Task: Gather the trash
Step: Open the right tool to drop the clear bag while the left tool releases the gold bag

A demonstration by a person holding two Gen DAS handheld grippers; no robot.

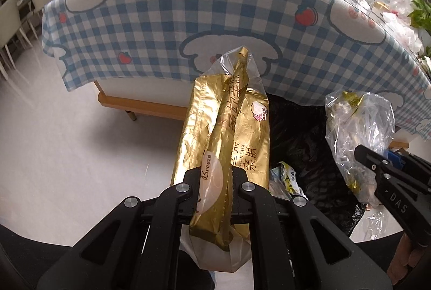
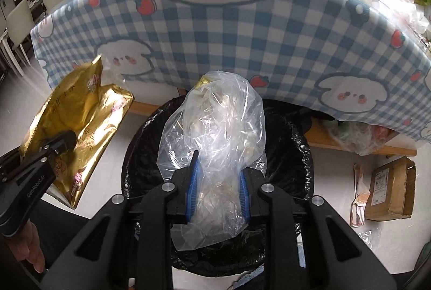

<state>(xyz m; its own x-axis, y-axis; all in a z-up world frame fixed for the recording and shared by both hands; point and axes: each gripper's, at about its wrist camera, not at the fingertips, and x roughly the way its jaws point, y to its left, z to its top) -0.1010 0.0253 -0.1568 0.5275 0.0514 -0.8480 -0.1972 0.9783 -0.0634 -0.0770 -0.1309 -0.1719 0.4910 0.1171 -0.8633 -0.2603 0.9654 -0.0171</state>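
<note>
we've got the left gripper clamped tight on the gold tissue wrapper, which sticks up past its fingers, just left of the black-lined trash bin. the right gripper pinches the crumpled clear plastic bag between its blue pads, directly above the bin, in front of the checked tablecloth.

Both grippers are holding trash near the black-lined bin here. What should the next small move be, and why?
Probably open the right gripper and drop the clear plastic bag: in the right wrist view it hangs directly over the black-lined bin. The gold wrapper clamped in the left gripper looks left of the bin's mouth, so it likely needs shifting over first.
</note>
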